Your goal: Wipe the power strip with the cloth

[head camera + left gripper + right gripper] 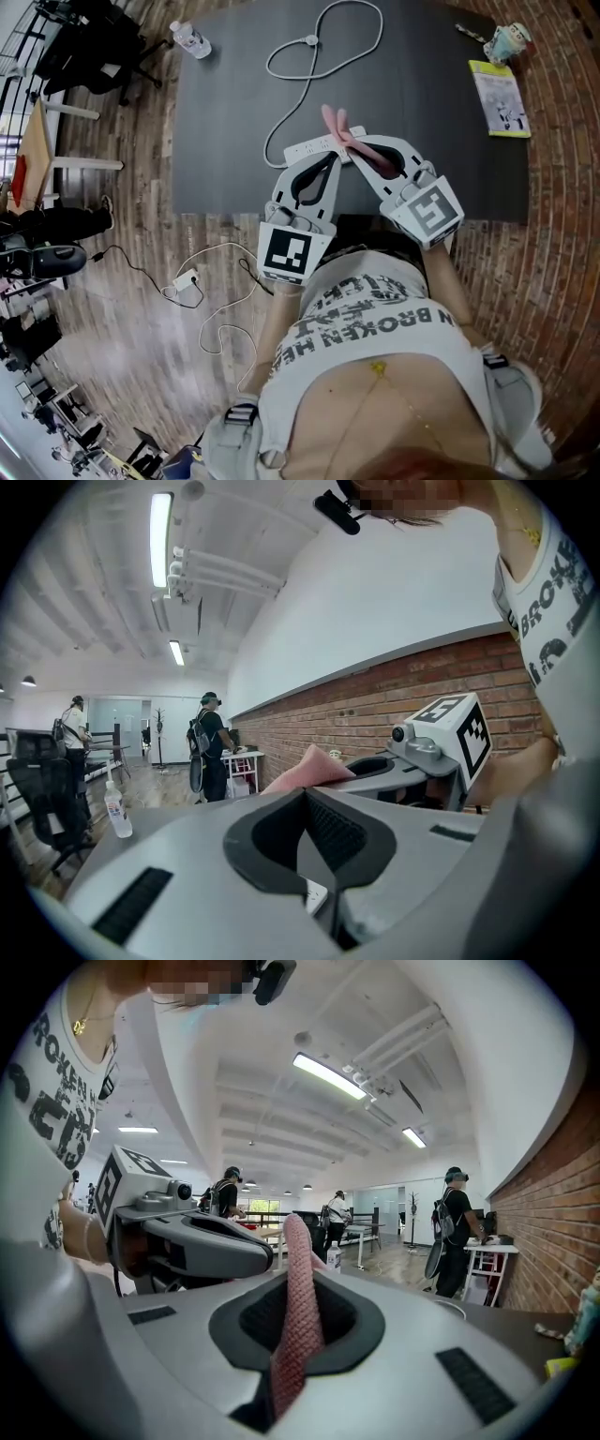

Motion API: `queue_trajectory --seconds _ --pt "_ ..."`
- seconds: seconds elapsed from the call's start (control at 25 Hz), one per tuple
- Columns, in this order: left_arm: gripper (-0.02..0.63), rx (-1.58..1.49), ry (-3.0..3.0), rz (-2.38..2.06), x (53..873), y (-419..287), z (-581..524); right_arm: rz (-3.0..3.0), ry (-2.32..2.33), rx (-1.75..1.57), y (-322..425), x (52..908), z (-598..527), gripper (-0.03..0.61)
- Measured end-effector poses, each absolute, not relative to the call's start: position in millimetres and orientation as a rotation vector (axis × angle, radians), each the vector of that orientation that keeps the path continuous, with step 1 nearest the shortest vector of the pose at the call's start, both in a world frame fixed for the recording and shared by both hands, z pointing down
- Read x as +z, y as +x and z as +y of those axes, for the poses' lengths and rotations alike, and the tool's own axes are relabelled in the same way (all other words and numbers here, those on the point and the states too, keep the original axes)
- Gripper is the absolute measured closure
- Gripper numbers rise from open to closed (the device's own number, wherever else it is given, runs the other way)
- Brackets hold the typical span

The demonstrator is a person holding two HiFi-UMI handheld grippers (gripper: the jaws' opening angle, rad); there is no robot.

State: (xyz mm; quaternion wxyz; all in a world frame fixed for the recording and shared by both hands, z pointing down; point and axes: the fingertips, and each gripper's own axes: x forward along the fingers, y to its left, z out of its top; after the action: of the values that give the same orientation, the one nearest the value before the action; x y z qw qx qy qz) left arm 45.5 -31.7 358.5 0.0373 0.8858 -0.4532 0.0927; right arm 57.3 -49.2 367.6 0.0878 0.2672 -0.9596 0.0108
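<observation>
Shirt filled the bottom of the head view: white tee with big dark letters, and "BROKEN" was the only word I could read for sure. Each claw's cube carried a black-and-white square marker, no words on it. Print on the yellow-green booklet and the bottle label was too small to make out.

On to the actual stuff. White power strip lay slantwise on the dark worktop near its front edge, with its white cable looping off toward the far side. Left claw had its jaws fully together, tips right over the strip. A sliver of the white strip showed low in the gap behind the pads, and I couldn't tell if the claw touched it. Right claw was clamped on the pink cloth, which ran up between the pads and stuck out past the tips, over the strip and just beside the left claw's tips.

Booklet and a cup sat at the worktop's far right corner, bottle at the far left one.
</observation>
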Motion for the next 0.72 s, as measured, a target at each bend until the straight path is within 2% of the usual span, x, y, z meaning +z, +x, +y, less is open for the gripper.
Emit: queue_trajectory --seconds 0.72 --pt "0.606 0.317 2.699 -1.418 363.2 48.6 -34.8 -2.861 0.747 0.004 58.2 369.4 -51.0 0.563"
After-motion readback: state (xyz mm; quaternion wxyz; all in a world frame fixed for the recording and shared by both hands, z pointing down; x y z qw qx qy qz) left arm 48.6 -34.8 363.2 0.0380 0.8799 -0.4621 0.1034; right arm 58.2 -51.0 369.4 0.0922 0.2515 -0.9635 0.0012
